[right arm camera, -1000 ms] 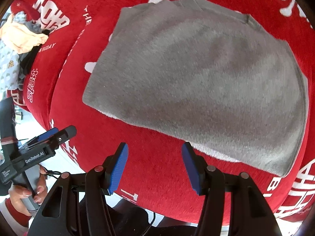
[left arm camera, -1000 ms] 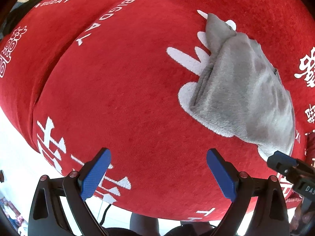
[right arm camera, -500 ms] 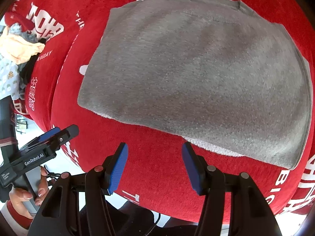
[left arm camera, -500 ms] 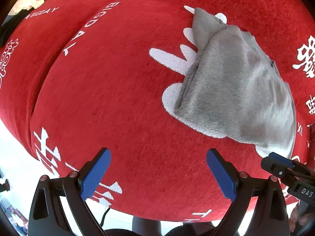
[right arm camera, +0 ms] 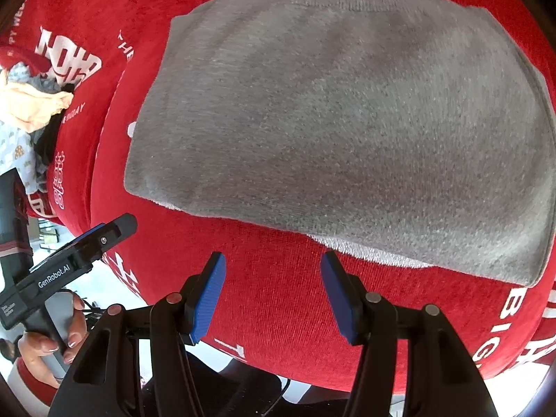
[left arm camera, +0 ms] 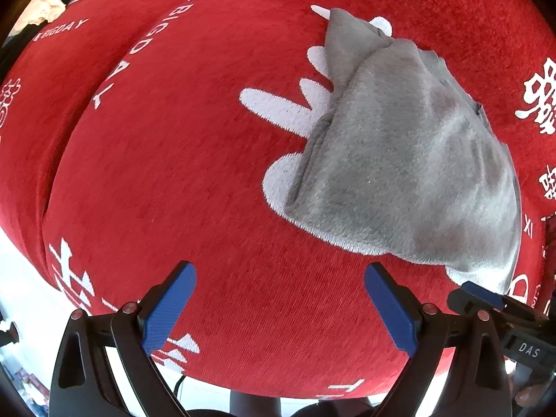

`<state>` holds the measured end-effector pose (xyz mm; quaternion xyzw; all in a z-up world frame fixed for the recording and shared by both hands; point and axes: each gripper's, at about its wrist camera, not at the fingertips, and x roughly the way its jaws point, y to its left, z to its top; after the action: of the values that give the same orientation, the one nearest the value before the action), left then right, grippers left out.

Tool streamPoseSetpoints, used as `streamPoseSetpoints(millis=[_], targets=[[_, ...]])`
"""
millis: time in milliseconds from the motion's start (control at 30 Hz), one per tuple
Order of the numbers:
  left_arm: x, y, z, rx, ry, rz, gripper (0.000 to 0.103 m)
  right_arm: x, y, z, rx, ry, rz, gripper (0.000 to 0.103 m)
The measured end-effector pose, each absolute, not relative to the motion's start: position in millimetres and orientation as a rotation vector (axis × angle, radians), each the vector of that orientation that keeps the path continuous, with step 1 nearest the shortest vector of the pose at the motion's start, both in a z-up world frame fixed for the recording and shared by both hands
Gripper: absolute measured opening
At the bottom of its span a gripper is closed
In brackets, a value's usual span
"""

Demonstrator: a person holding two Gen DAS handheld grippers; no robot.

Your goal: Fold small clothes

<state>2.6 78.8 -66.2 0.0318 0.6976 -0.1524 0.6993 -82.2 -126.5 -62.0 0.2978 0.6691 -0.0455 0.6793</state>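
Grey fleece garment [right arm camera: 340, 132] lies folded mid-frame on the red printed cloth [left arm camera: 180, 173]; we hold left gripper [left arm camera: 278, 307] and right gripper [right arm camera: 272, 299] released, empty; unfolded clothes pile [right arm camera: 31, 114] at left remains.

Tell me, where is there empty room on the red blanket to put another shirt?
The red blanket is bare left of the grey folded garment, out to its white edge lettering. The far left corner is crowded by a clothes pile.
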Motion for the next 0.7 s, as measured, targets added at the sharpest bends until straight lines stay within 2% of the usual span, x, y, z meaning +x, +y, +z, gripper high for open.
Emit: streamPoseSetpoints(millis=[100, 333, 633, 667, 700], targets=[[6.2, 75.0, -67.7, 0.032, 1.558, -0.364, 0.098, -85.0, -130.3, -65.7, 0.716, 1.491, -0.093, 0.061], [19.3, 91.4, -81.2, -0.391, 1.613, -0.490, 0.098, -92.4, -144.6, -80.1, 0.965, 1.377, -0.042, 0.064], [22.5, 78.3, -92.1, -0.482, 1.641, -0.583, 0.098, -96.3, -151.0, -120.7, 1.418, 1.110, 0.001, 0.064], [22.1, 76.8, -93.3, -0.482, 1.644, -0.590, 0.098, -94.0, -153.2, -122.1, 1.444, 1.093, -0.012, 0.055], [22.0, 72.6, -95.1, -0.484, 1.648, -0.597, 0.098, -93.4, -155.6, -124.3, 1.478, 1.077, -0.028, 0.023]])
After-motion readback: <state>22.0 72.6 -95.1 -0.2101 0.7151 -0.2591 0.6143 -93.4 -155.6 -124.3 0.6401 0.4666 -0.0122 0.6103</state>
